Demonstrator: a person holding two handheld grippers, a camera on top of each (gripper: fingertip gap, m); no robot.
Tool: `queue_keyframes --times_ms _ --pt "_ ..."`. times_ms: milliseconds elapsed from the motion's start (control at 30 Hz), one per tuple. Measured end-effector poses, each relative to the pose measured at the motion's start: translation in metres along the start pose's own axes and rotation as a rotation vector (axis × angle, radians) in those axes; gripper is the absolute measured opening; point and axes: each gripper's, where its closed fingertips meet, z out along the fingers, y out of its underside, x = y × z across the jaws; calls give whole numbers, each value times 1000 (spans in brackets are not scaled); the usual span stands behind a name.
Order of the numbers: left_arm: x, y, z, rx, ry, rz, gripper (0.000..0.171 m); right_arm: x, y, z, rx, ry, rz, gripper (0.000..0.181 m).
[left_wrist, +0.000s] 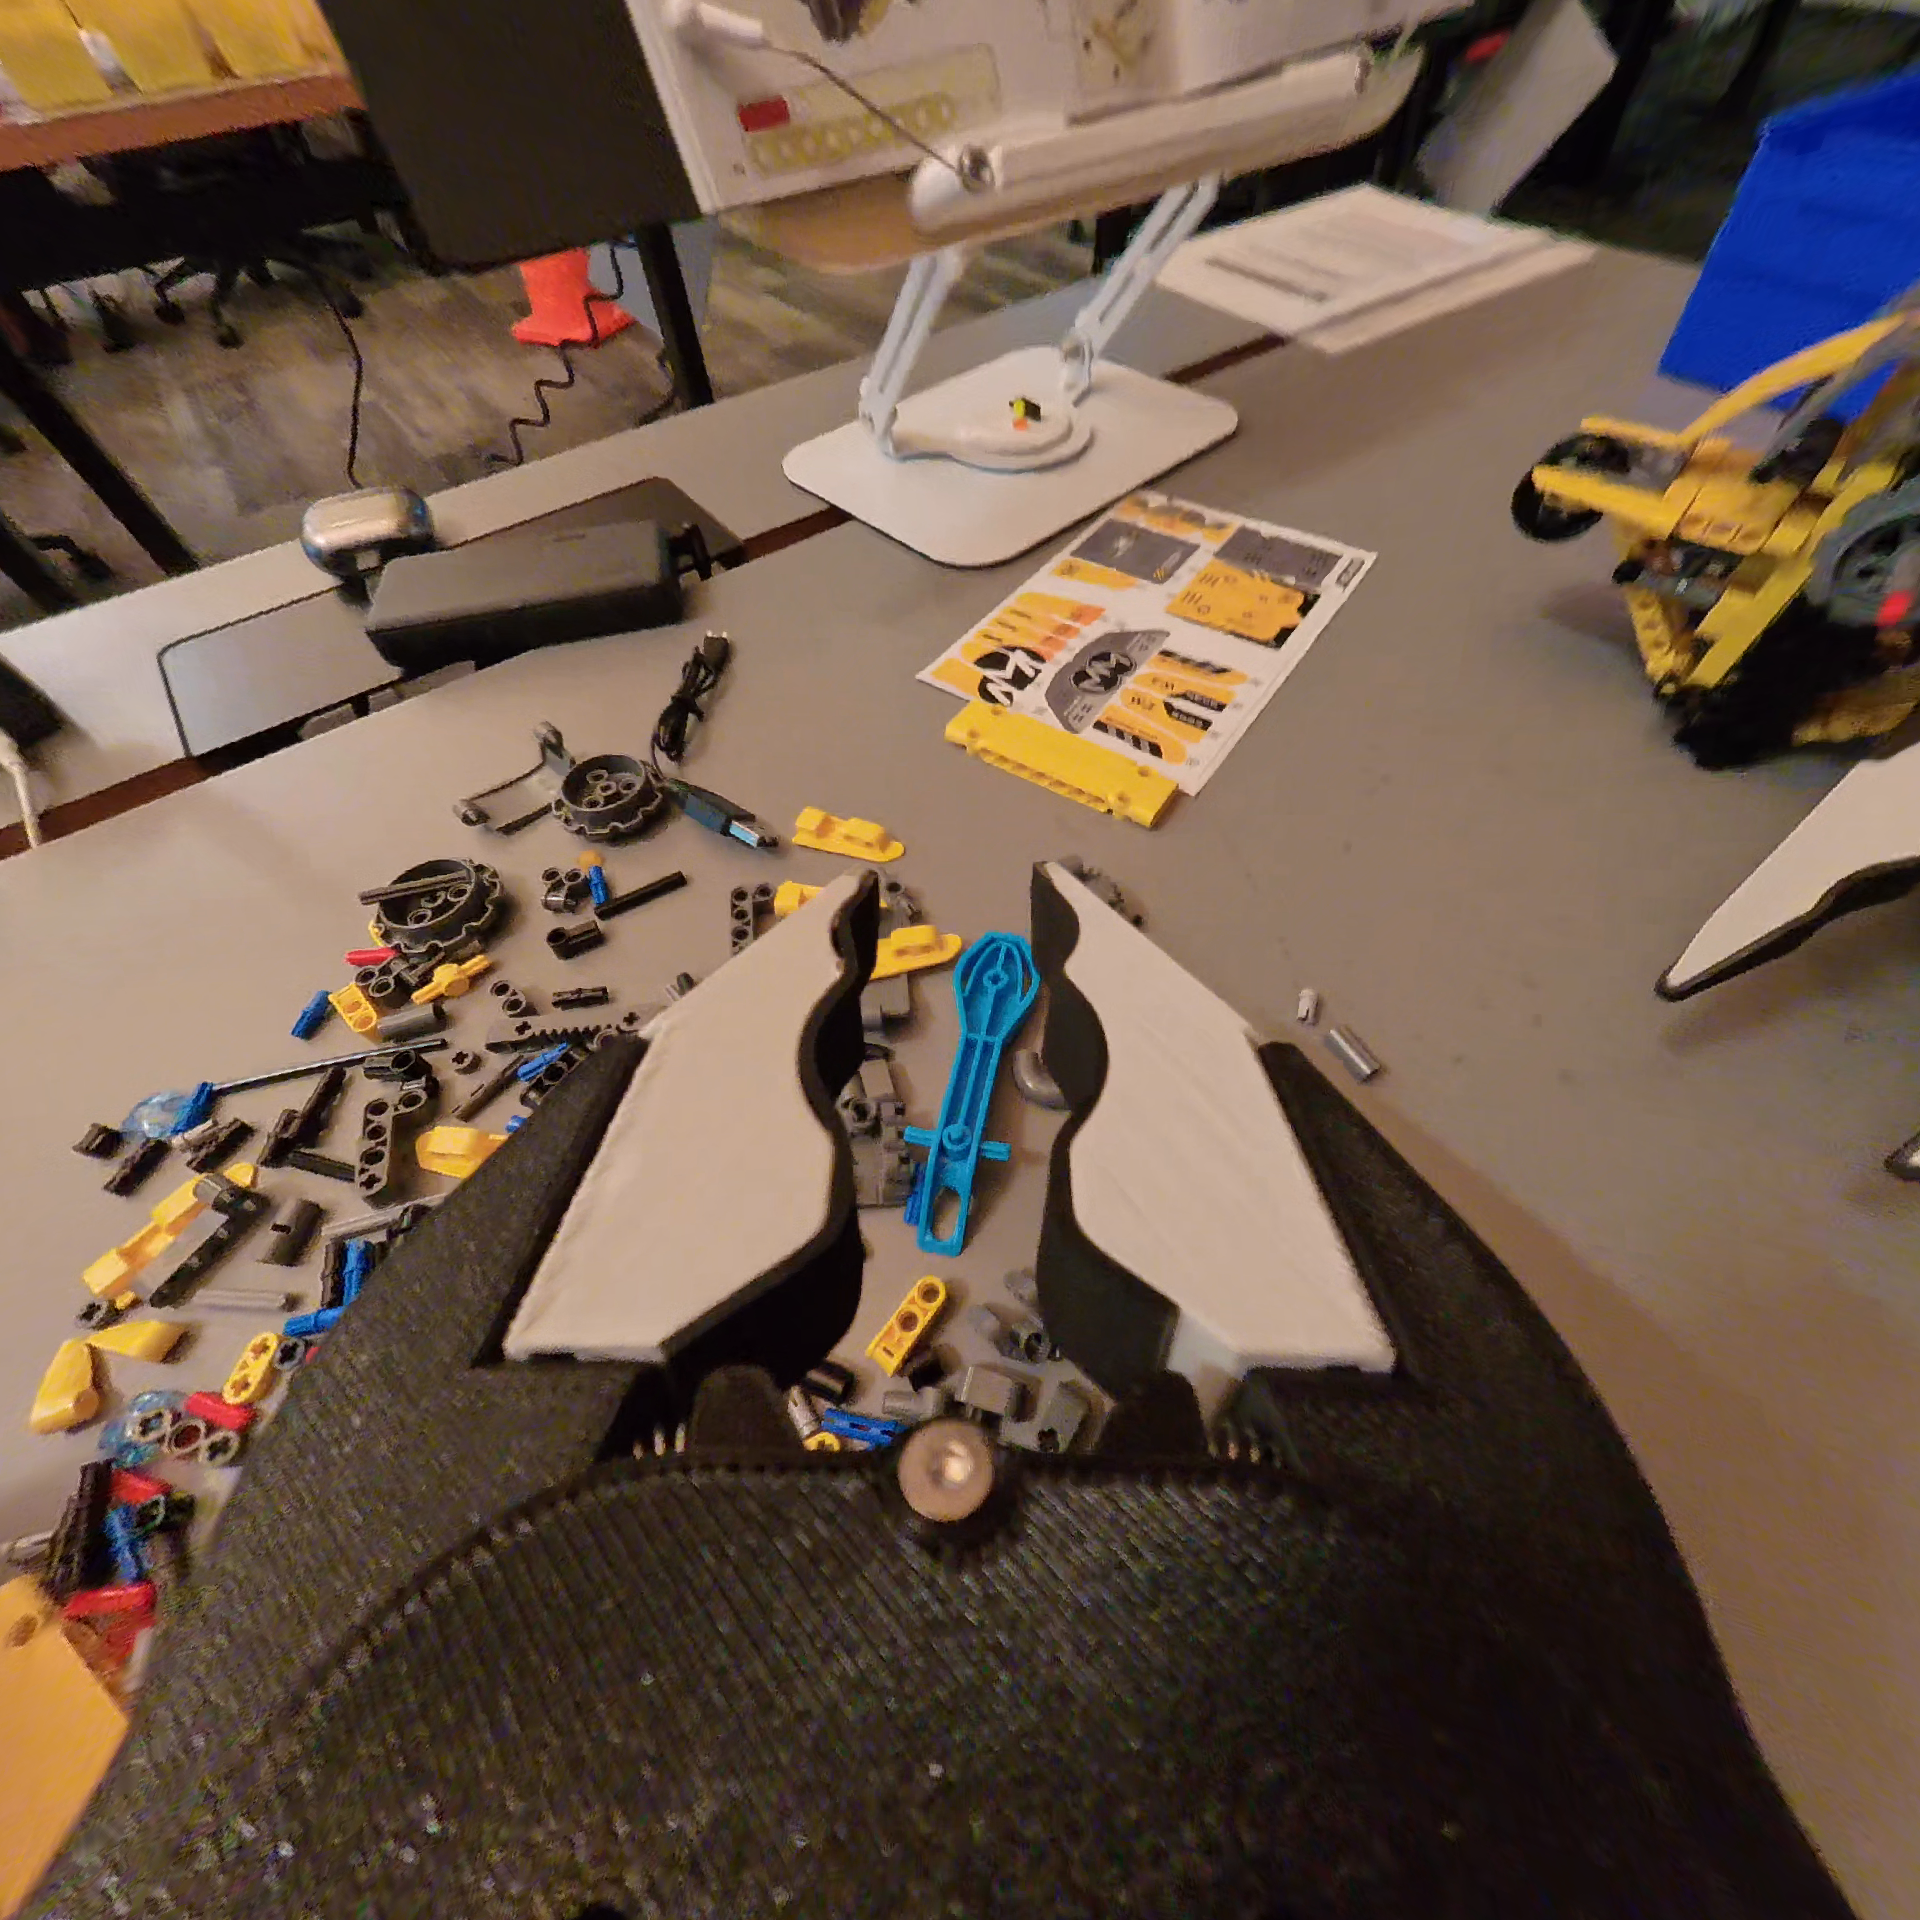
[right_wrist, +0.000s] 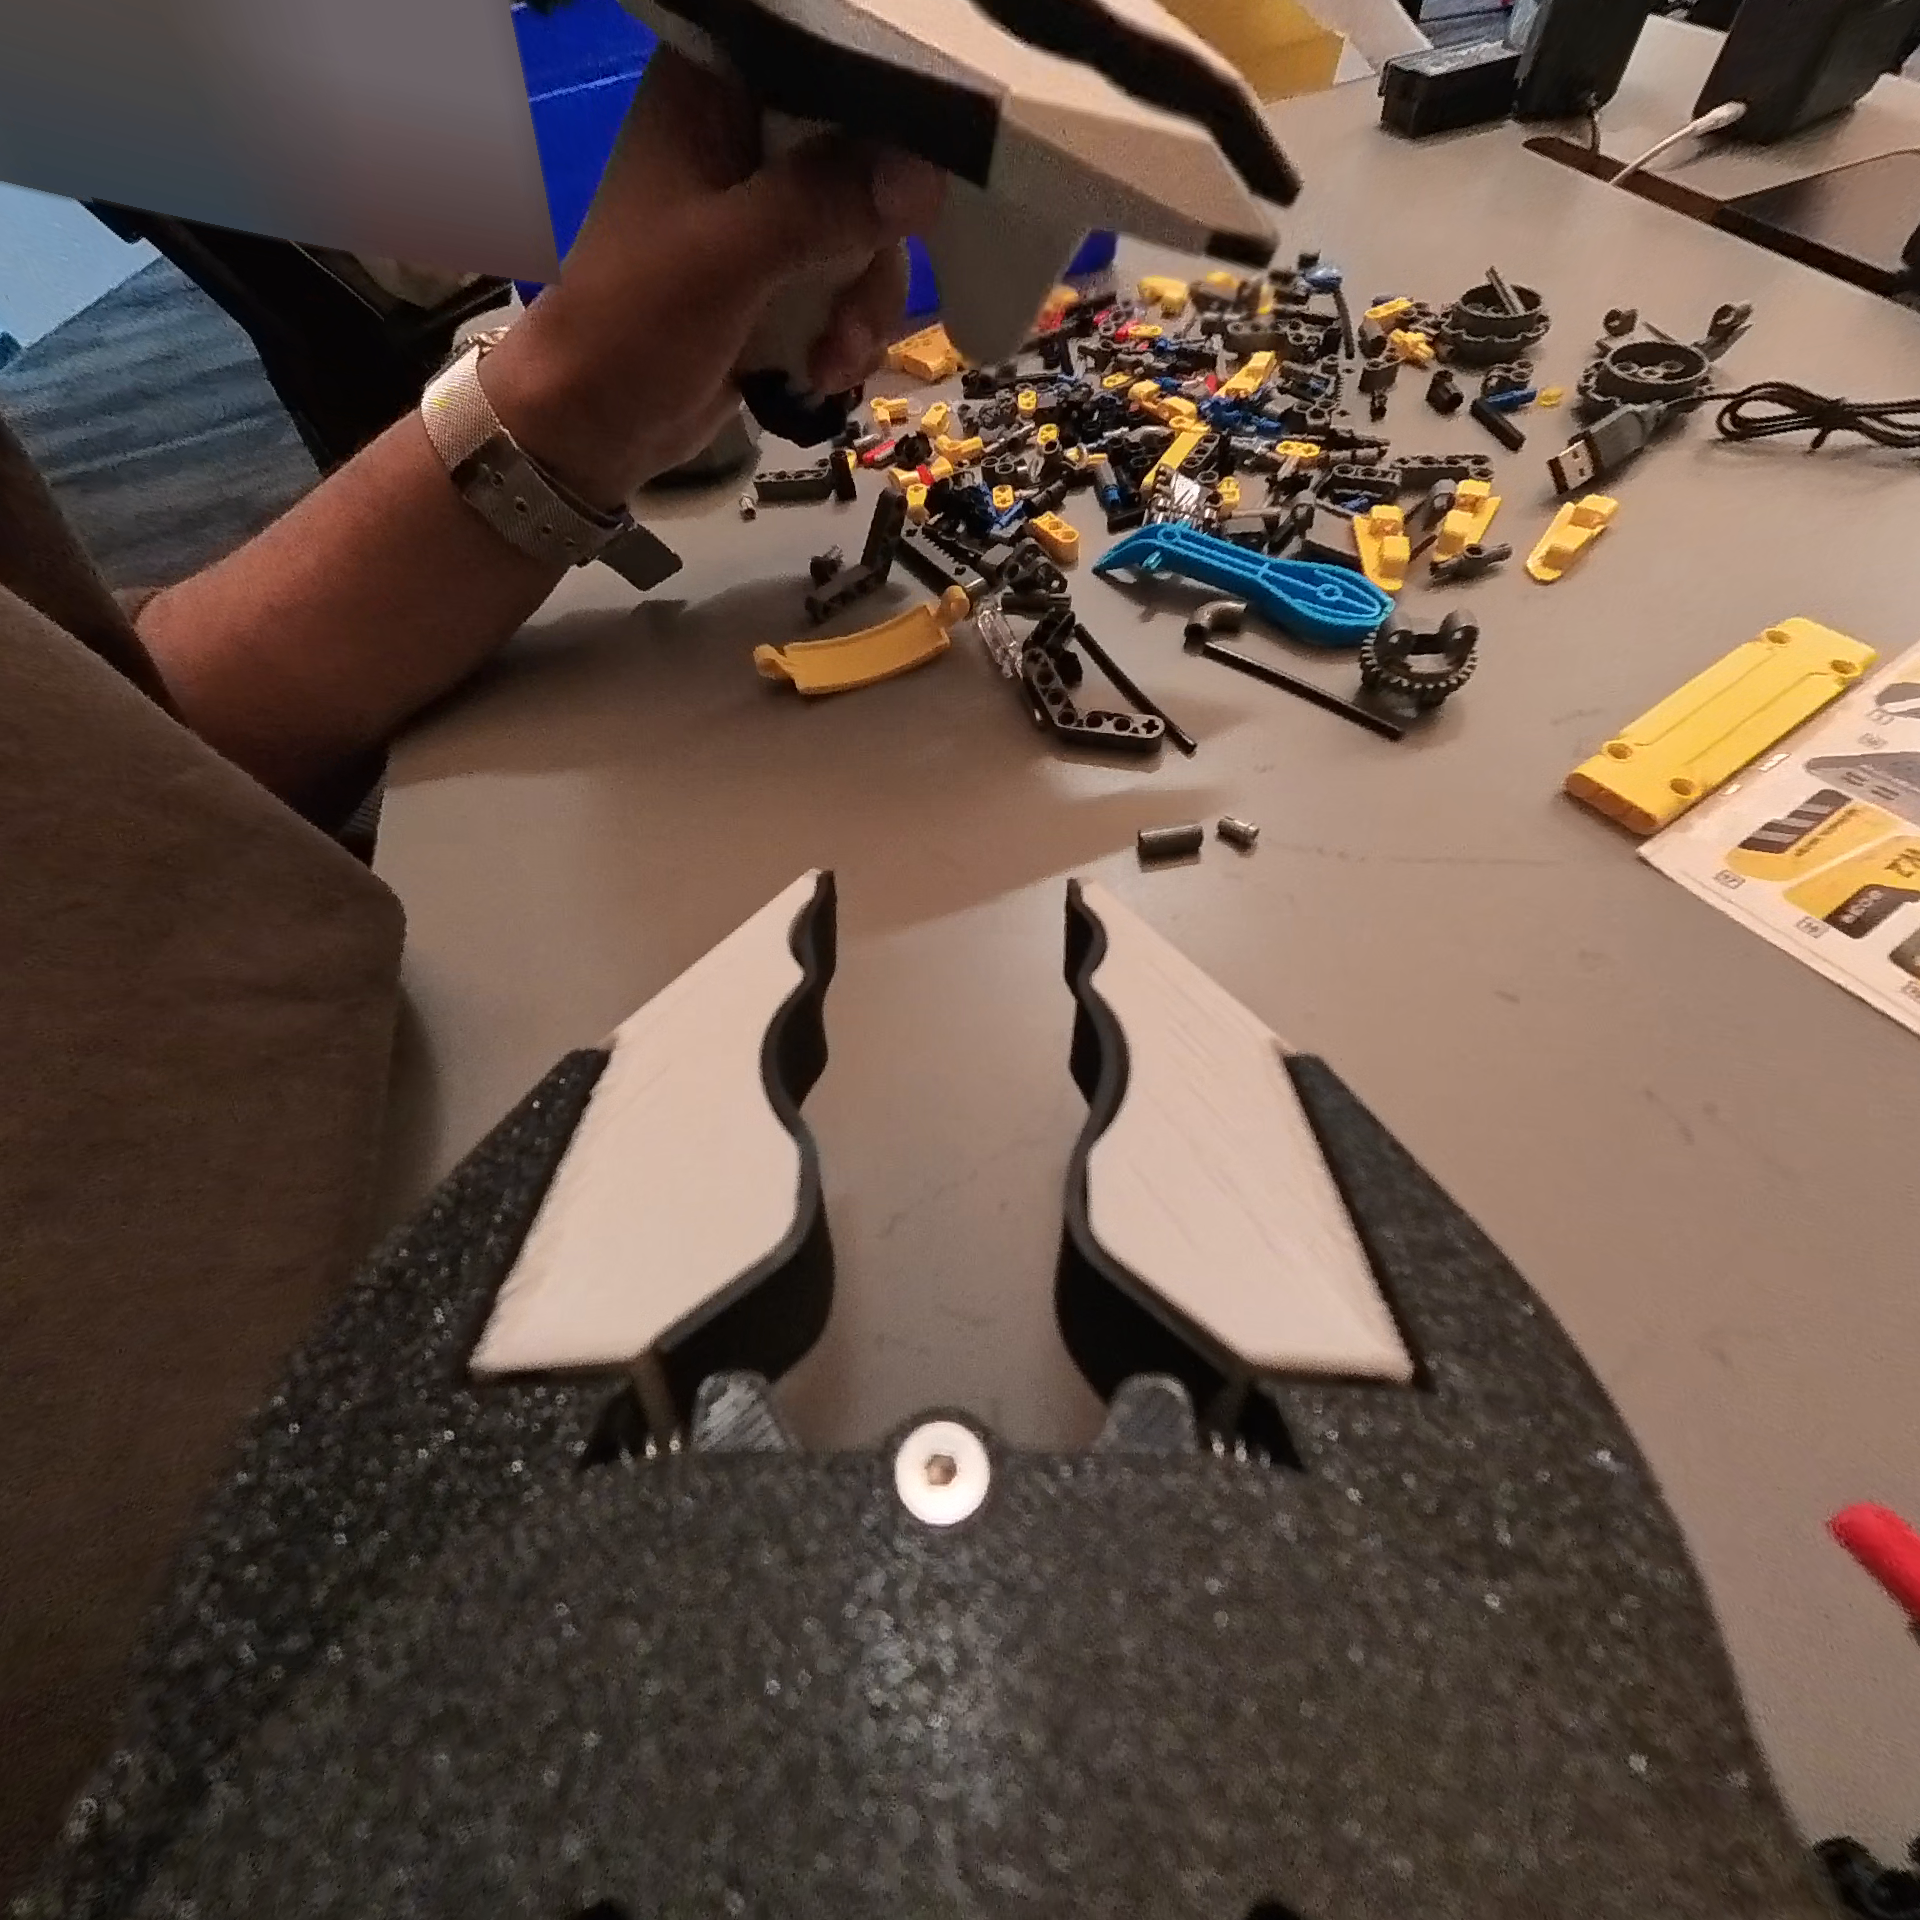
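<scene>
My left gripper is open and empty, held above a heap of small black, yellow, blue and grey building pieces on the grey table. A long blue plastic tool lies between its fingers below. My right gripper is open and empty over bare table, short of the heap. The blue tool lies at the heap's near edge. The left gripper, held by a hand with a wristband, hangs over the heap in the right wrist view. Two small grey pins lie just ahead of the right gripper.
A yellow flat panel lies on a sticker sheet. A partly built yellow and black model stands at the right. A white stand base, a black power brick and a USB cable lie farther back. My right fingertips sit around 20 cm from my left ones.
</scene>
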Motion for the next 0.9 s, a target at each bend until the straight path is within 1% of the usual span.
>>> queue_keyframes --times_ms 133,200,300,367,400,433,467,533,600,633,700,800,900 --pt "-9 -10 -12 86 3 -76 28 0 -2 -2 14 0 2 43" --pt "-9 -13 -15 118 36 -116 30 1 -3 -3 22 -3 9 43" --pt "-5 -15 -16 138 87 -158 32 1 -4 -4 34 -6 15 43" --pt "-9 -16 -18 143 61 -158 31 1 -5 -5 39 -3 10 43" --pt "-14 -17 -20 154 27 -151 33 1 -5 -5 40 -1 7 43" --pt "-25 -21 -25 182 -43 -151 45 0 -5 -5 41 1 2 43" --pt "-40 -27 -33 231 -150 -155 54 0 -5 -5 42 3 -1 43" --pt "-61 -36 -54 317 -315 -111 50 0 -5 -5 42 6 -6 43" --pt "-73 -41 -68 358 -414 -87 49 0 -5 -5 42 7 -7 43" --pt "-74 -41 -70 366 -424 -88 48 0 -5 -5 42 6 -5 43" --pt "-72 -40 -66 362 -391 -114 49 0 -5 -5 40 4 -1 43" --pt "-68 -39 -63 360 -340 -142 56 1 -5 -5 40 5 4 43" --pt "-67 -43 -68 399 -316 -153 61 2 -5 -5 41 5 11 44"
